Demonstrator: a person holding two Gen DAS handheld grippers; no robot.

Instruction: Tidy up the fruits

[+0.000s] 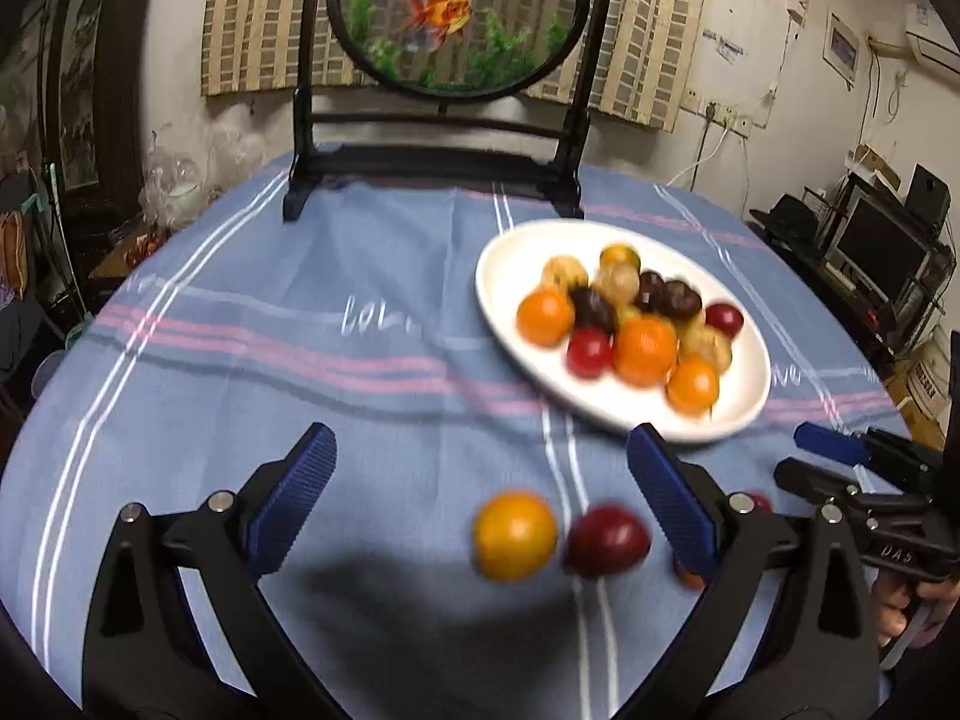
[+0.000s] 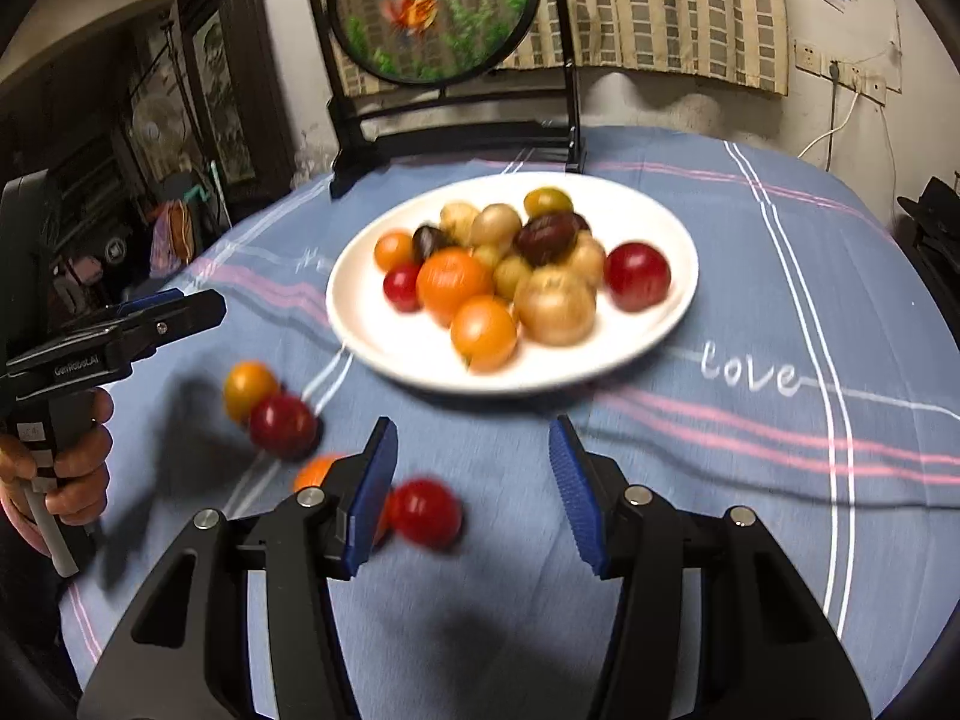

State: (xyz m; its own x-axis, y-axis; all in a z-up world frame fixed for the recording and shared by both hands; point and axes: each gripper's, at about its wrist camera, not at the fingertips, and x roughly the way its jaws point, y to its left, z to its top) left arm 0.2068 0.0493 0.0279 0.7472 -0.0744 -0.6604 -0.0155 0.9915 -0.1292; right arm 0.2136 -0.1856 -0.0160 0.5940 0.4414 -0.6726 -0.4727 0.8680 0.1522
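Left gripper (image 1: 480, 492) jaws wide, empty; right gripper (image 2: 474, 492) jaws part open, empty. White plate (image 2: 372, 324) of fruits at 12 o'clock; four loose fruits on surface.

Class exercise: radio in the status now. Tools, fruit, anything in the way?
Left tool open, empty. Right tool open, empty. Four loose fruits on tablecloth; rest on white plate. Nothing blocking.

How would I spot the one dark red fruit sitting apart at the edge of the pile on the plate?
Find the white oval plate on the blue striped tablecloth, before the goldfish screen. Its pile of small round fruits is mostly orange, tan and dark purple. The dark red fruit sits alone at the pile's right side in the right wrist view, larger than the other red one.
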